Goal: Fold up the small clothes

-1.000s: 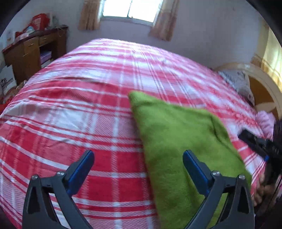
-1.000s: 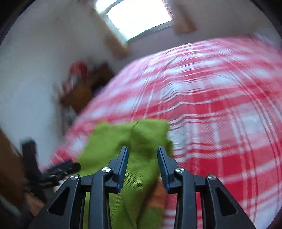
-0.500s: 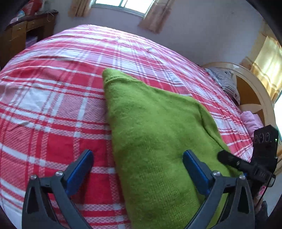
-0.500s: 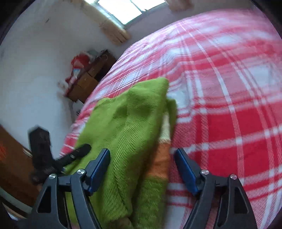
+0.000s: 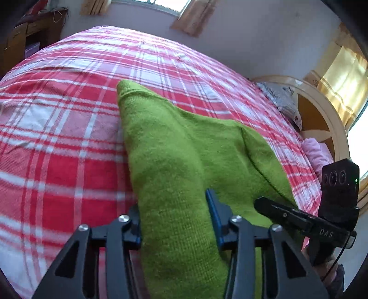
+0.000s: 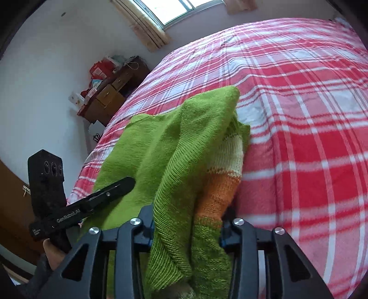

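A green knitted sweater (image 5: 184,147) with orange and cream bands (image 6: 218,191) lies on the red plaid bed (image 5: 57,142), its near edge gathered toward me. My left gripper (image 5: 173,220) is shut on the sweater's near left edge. My right gripper (image 6: 186,227) is shut on its near right edge, with bunched knit between the blue pads. Each gripper shows in the other's view, the right (image 5: 299,218) and the left (image 6: 92,202), resting at the sweater's sides.
A wooden desk (image 6: 110,92) with red clutter stands by the wall left of the bed. A round wooden headboard (image 5: 322,110) with pillows is at the right. A window with curtains (image 5: 191,13) is on the far wall.
Both grippers were open over the sweater half a second ago and have closed on its near edge. The fabric has bunched up between the fingers.
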Demonstrator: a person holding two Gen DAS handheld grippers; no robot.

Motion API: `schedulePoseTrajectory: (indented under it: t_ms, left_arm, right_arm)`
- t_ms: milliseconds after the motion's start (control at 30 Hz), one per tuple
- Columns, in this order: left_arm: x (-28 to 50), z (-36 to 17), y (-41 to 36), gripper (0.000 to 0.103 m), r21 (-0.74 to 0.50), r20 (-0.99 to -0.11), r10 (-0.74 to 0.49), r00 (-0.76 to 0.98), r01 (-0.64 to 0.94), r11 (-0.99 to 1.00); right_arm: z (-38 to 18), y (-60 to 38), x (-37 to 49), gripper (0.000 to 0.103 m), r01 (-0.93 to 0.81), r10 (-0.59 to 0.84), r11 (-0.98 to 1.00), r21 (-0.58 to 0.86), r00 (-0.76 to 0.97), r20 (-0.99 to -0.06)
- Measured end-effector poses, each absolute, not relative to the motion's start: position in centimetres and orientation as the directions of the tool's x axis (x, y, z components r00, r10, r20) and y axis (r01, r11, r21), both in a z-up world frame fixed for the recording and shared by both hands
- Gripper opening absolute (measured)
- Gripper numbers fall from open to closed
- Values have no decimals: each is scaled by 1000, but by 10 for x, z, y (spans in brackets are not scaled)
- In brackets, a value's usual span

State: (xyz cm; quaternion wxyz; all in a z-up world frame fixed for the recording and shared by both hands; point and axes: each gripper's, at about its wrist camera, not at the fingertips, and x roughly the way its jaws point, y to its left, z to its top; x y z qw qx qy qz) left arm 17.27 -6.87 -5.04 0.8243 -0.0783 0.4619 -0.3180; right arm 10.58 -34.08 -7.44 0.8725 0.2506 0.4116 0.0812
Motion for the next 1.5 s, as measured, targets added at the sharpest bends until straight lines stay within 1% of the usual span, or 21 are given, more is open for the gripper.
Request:
schedulePoseTrajectory:
  t_ms: [100,233,367,433,467,500,533,600,633,667,700,800,900,933,967,1000,1033,1067,1133,1267,1500]
  left_arm:
    - [145,-48,-58,44,-417,-732,-588,344,458,785]
    - [105,-49,-34,44,-466,-748,-603,278,428,774]
    - [68,-50,-21,46,-450,-757,-595,269,445,774]
    - [60,-50,-18,60,-415,-762,-575,298,456,787]
    - [62,-50,-19,63,-389,-764,-559,323,460,798]
    - [65,-50,-21,73,-372,-768,-544,339,455,809]
    - [70,-51,-23,79,-355,-772,-527,355,446,821]
    - [81,-53,-29,85,-351,-771,-524,362,445,824]
    - [85,-54,-32,87,-344,-773,-519,366,446,827]
    - [88,-54,-36,87,-331,-775,-513,369,454,827]
    - [89,-55,-38,88,-319,-777,-507,373,461,828]
    - [85,-55,-37,84,-307,-782,-498,376,463,832]
    - [77,-53,-37,69,-312,-770,-512,382,475,823]
    - [75,-53,-38,67,-304,-768,-506,392,472,828]
    - [72,-52,-39,65,-297,-766,-504,400,474,829]
    - [70,-51,-40,59,-290,-762,-504,406,481,827]
    - [68,-50,-42,52,-284,-759,-503,412,486,826]
    - [65,-48,-43,49,-273,-757,-500,421,492,827]
    - [57,-43,-48,40,-214,-754,-469,459,504,837]
    - [43,-35,-53,35,-137,-751,-422,507,506,851]
    - [31,-26,-33,35,-161,-744,-412,526,458,874]
  right_arm:
    - [-72,-331,82,38,43,387,851,523,622,-681]
    - [-74,-317,43,38,11,443,833,553,587,-678]
    - [-77,-296,-4,38,-24,479,824,565,562,-674]
    - [-76,-287,-19,39,-42,464,841,540,568,-679]
    - [-75,-283,-24,43,-50,447,854,518,579,-682]
    - [-73,-280,-27,46,-51,418,871,488,598,-684]
    - [-72,-279,-27,49,-42,389,885,463,614,-687]
    - [-73,-283,-25,62,-3,340,898,440,640,-689]
    - [-72,-287,-22,66,16,319,901,434,654,-686]
    - [-74,-292,-16,74,43,291,903,427,668,-684]
    - [-76,-296,-12,77,59,284,900,431,671,-685]
    - [-84,-301,-7,78,47,317,879,475,687,-654]
    - [-84,-291,-8,78,22,291,907,420,688,-665]
    - [-84,-284,-8,78,15,283,917,399,680,-677]
    - [-83,-278,-9,70,8,272,928,373,672,-689]
    - [-82,-275,-10,58,-1,269,933,360,667,-695]
    - [-81,-273,-12,53,-9,290,925,380,661,-692]
    - [-83,-273,-15,48,-1,305,914,405,659,-688]
    - [-84,-274,-17,44,25,310,901,434,662,-682]
    - [-72,-260,-30,39,53,252,918,393,688,-680]
    - [-50,-232,-59,38,49,216,928,370,739,-639]
